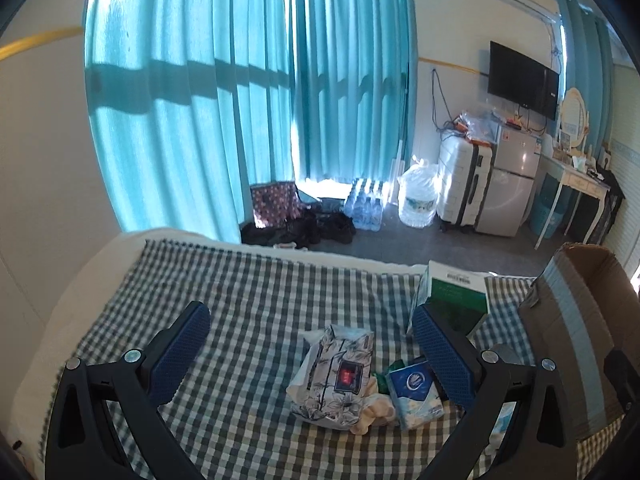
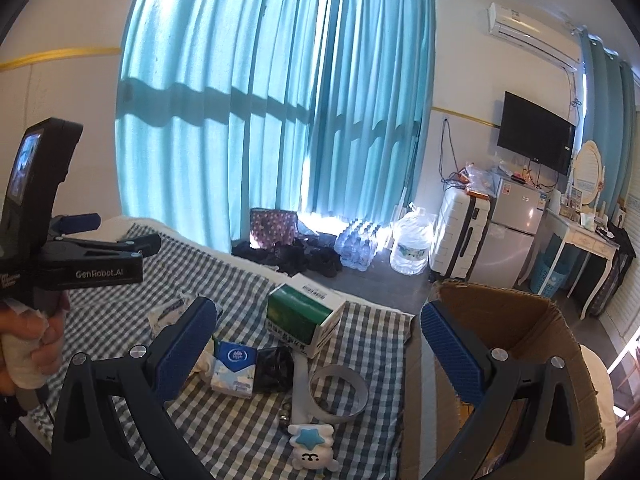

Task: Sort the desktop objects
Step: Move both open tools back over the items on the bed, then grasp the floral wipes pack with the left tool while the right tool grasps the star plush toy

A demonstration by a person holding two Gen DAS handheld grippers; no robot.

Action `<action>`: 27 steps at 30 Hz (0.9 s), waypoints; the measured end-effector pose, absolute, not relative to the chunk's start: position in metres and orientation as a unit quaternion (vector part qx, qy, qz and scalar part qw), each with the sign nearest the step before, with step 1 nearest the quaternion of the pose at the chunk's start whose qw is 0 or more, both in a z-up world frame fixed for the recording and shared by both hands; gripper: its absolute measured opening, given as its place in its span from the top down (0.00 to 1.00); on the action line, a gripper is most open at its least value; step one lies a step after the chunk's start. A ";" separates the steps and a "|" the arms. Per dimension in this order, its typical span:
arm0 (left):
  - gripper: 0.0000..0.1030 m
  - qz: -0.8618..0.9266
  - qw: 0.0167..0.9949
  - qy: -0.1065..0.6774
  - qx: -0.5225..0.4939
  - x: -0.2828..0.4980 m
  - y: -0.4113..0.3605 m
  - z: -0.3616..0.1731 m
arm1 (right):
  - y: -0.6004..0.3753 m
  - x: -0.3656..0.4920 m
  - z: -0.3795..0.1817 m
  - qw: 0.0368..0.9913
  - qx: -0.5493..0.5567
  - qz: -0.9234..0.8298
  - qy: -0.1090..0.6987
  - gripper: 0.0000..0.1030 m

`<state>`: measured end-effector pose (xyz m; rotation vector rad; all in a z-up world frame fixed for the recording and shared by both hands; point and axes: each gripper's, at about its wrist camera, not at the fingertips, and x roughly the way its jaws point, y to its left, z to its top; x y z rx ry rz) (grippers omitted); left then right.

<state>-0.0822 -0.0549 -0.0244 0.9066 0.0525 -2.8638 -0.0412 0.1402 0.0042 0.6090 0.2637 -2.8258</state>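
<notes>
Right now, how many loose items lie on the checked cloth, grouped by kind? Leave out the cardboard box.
Tissue packs: 2, the floral soft tissue pack and the blue-and-white pocket tissue pack.
Cartons: 1, the green-and-white carton.
Bags: 1, the crumpled black plastic bag.
Bands: 1, the grey looped band.
Toys: 1, the white star toy figure.
Total: 6.

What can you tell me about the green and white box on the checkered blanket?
The green and white box looks like cardboard: dark green faces with white edges, a white top face carrying a barcode label, and dark print along its lower side. It appears closed and rests on the checkered cloth, near its far edge, turned at an angle. A small black bundle sits close in front. Neither pair of tongs touches it.
</notes>
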 end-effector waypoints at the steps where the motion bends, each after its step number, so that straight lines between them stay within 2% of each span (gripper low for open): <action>1: 0.00 -0.951 0.061 0.024 0.302 -0.083 -0.059 -0.032 | 0.137 -0.044 0.000 0.118 0.212 -0.965 0.095 0.00; 6: 0.00 -0.934 0.054 0.030 0.351 -0.100 -0.071 -0.068 | 0.132 -0.054 -0.021 0.114 0.238 -0.959 0.100 0.00; 19: 0.00 -0.905 0.030 0.016 0.424 -0.138 -0.070 -0.122 | 0.125 -0.067 -0.092 0.144 0.316 -0.929 0.126 0.00; 23: 0.00 -0.898 0.034 0.003 0.438 -0.148 -0.063 -0.134 | 0.128 -0.074 -0.105 0.155 0.339 -0.922 0.107 0.00; 27: 0.00 -0.883 0.028 0.027 0.467 -0.160 -0.064 -0.150 | 0.127 -0.083 -0.117 0.145 0.356 -0.917 0.109 0.00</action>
